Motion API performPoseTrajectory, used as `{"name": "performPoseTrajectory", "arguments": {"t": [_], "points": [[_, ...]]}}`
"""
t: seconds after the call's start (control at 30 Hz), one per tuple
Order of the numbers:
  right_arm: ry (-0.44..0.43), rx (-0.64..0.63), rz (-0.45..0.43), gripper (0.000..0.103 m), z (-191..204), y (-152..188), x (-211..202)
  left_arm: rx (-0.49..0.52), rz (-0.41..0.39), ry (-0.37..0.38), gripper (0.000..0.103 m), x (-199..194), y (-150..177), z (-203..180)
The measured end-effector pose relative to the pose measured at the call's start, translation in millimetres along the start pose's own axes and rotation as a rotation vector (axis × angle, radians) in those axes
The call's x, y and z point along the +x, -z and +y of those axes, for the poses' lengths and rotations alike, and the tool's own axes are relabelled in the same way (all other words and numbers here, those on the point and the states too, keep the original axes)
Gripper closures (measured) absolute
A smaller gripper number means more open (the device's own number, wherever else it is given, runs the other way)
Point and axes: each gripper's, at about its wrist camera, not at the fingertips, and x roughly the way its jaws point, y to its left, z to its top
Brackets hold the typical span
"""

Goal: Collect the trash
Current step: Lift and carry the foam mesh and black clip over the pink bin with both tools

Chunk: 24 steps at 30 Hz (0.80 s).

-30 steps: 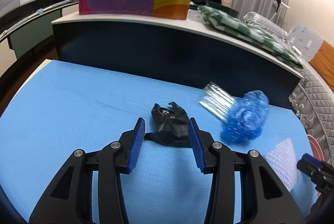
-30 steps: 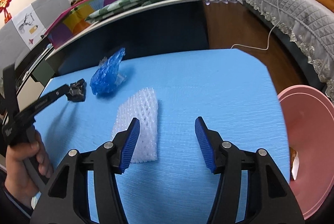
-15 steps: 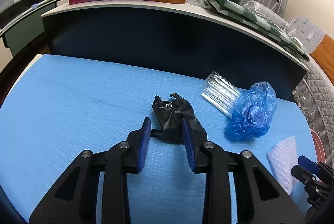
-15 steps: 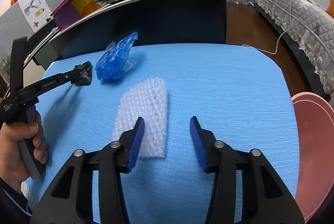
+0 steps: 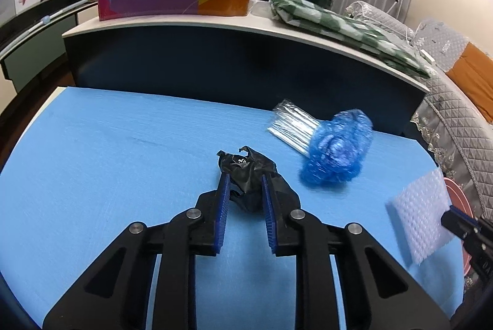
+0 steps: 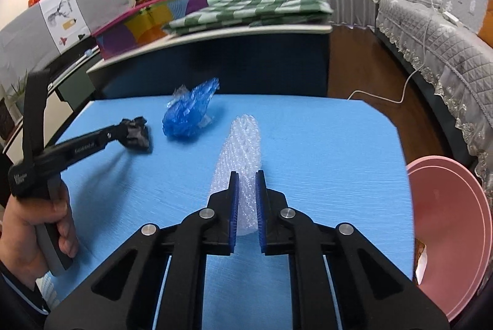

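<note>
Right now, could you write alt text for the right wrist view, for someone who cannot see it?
The right gripper has just closed on a sheet of bubble wrap above a blue table. To the left, a hand holds the left gripper, clamped on crumpled black plastic beside a crumpled blue plastic wad; a pink basin sits at right.

My left gripper (image 5: 243, 191) and right gripper (image 6: 246, 191) share 1 build: 2 black plastic fingers each, angular and cut with triangular openings, faced on the inner side with ribbed blue pads (image 5: 222, 213). Each finger carries 2 round silver screw heads (image 5: 193, 213). Seen from the right wrist, the left gripper has a long black arm with small white lettering, a grey handle, and my hand (image 6: 34, 234) emerging from a dark sleeve (image 6: 18, 293).
</note>
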Motion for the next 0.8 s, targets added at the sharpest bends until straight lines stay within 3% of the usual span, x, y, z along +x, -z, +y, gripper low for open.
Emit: {"name": "performPoseTrajectory", "arguments": {"t": [0.5,0.8], "points": [[0.037,0.028,-0.104,0.092,-10,0,-65,0.074,-0.070,0.019,0.082,-57,21,-37],[0.076,0.058,-0.142,0.092,-25,4,-97,0.104,-0.090,0.070,0.082,-79,34,-60]]}}
